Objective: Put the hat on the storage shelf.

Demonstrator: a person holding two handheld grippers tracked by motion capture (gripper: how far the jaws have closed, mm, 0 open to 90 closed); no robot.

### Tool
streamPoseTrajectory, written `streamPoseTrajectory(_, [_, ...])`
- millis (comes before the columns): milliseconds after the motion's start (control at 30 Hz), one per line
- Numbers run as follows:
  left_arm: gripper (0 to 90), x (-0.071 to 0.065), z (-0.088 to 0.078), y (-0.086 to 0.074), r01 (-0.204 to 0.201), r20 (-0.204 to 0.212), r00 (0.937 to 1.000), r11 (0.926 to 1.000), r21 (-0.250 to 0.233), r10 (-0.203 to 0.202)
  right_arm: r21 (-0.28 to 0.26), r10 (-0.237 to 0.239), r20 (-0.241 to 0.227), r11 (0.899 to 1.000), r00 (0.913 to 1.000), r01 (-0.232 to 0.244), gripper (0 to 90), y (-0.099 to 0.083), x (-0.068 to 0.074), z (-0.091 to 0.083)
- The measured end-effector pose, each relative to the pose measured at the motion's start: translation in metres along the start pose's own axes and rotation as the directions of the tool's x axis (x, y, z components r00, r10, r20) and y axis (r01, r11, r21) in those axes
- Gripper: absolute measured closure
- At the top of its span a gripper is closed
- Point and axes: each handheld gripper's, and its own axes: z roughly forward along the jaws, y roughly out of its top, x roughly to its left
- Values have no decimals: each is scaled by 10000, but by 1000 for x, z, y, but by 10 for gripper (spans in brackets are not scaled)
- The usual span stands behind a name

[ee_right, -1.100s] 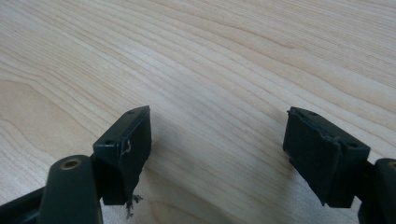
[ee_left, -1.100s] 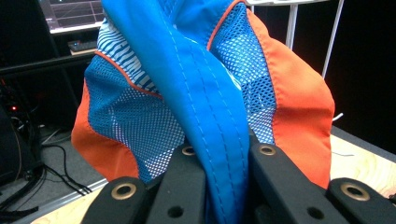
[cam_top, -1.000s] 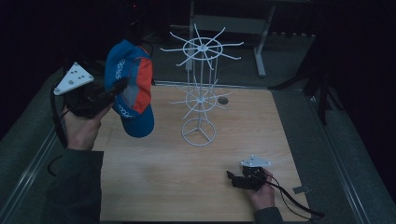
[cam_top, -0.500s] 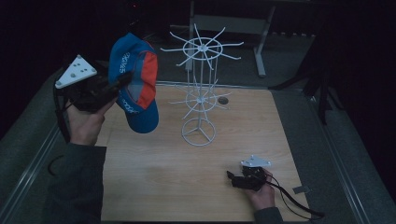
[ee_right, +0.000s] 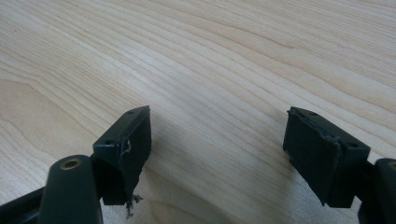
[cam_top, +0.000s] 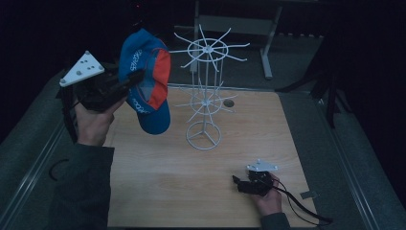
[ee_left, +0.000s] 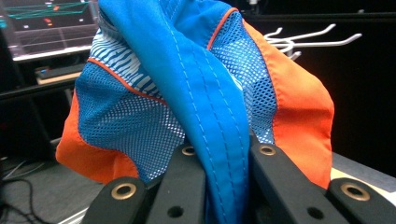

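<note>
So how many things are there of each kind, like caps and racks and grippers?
Caps: 1, blue and orange cap, held up in the left gripper.
Wire racks: 1, white rack standing on the table.
Grippers: 2, left gripper and right gripper.
Total: 4.

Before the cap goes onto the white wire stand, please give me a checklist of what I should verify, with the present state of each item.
1. Left gripper shut on the cap: ok.
2. Cap lifted off the table: ok.
3. Wire stand upright, top hooks free: ok.
4. Cap apart from the stand: ok.
5. Right gripper open, low over the table, away from the stand: ok.
6. Which hook the cap will meet: cannot tell.
</note>
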Motion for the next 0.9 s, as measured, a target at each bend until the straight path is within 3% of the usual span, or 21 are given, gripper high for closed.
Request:
streamPoseTrajectory(167, [886,-5,10,-7,-376,511,9981,9966,732,339,-12,-20,5,10000,10000,20,234,0,0,0])
streamPoseTrajectory(267, [885,-2,13,-15,-297,597,9980,9928,1158,229,-12,-19,3,10000,10000,19,234,0,0,0])
streamPoseTrajectory(500, [874,5,19,-39,-277,379,9991,9673,2523,188,-14,-5,9,10000,10000,5,234,0,0,0])
streamPoseTrajectory(567, [851,6,21,-45,-245,298,9994,9571,2889,166,-11,-25,13,10000,10000,25,234,0,0,0])
streamPoseTrajectory(700, [812,8,24,-53,-106,284,9996,9508,3096,19,-20,-9,12,10000,10000,9,234,0,0,0])
streamPoseTrajectory(900, [690,8,25,-57,146,261,9994,9500,3118,-239,-14,-18,14,10000,10000,18,235,0,0,0])
